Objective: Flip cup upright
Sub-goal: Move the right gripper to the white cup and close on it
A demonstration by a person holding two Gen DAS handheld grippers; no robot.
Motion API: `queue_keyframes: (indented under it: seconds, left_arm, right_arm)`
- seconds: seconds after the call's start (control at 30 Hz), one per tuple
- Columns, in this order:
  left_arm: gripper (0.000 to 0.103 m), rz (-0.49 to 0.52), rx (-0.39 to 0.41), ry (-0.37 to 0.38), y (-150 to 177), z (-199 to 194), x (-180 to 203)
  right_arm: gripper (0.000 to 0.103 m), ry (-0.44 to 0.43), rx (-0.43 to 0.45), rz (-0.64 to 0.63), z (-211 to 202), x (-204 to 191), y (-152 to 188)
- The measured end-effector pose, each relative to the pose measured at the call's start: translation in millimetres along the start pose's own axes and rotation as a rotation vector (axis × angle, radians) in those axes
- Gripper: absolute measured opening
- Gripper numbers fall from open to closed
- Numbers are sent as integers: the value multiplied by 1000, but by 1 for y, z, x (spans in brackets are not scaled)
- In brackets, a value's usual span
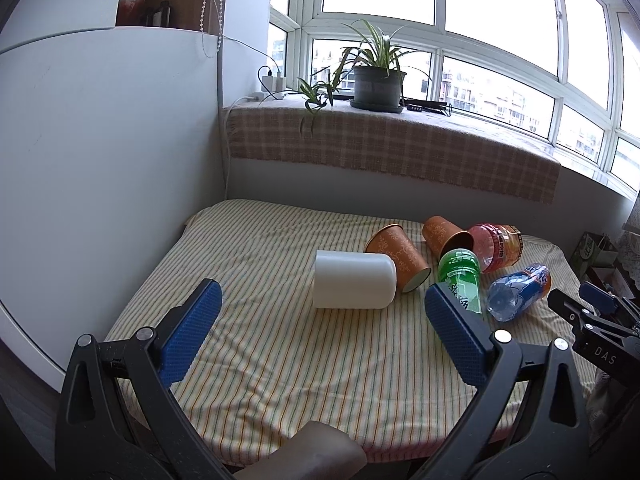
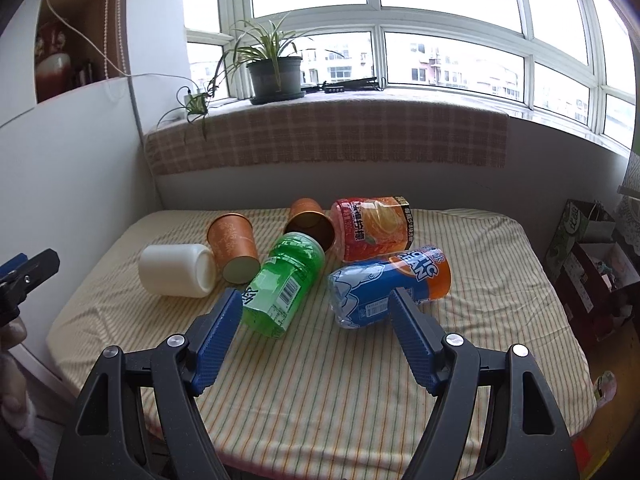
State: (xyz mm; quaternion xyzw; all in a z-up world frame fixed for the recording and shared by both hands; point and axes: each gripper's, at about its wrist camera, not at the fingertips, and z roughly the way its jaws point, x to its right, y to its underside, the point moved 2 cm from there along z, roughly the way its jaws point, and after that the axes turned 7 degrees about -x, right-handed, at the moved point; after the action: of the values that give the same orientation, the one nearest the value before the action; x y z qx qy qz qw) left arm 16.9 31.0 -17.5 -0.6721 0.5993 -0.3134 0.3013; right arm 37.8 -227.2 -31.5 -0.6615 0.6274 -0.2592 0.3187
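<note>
On the striped tablecloth (image 1: 260,352), a white cup (image 1: 354,280) is seen lying on its side, touching an orange paper cup (image 1: 398,256) that is also tipped over. The left gripper (image 1: 320,320) is held wide apart before the white cup, gripping nothing. The right gripper (image 2: 316,316) is likewise spread, empty, near the green bottle (image 2: 286,280) and blue bottle (image 2: 384,286).
</note>
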Motion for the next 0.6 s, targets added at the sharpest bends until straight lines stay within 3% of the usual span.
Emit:
queue_keyframes:
  seconds: [0.2, 0.27, 0.6]
  left_arm:
    - [103, -43, -54, -29, 10, 11, -23]
    - [103, -68, -76, -30, 15, 15, -33]
    - [103, -122, -140, -81, 40, 18, -67]
  right_arm:
    - [75, -89, -18, -164, 13, -32, -10]
    - [82, -135, -54, -219, 22, -43, -15]
    - [82, -279, -174, -540, 77, -104, -33]
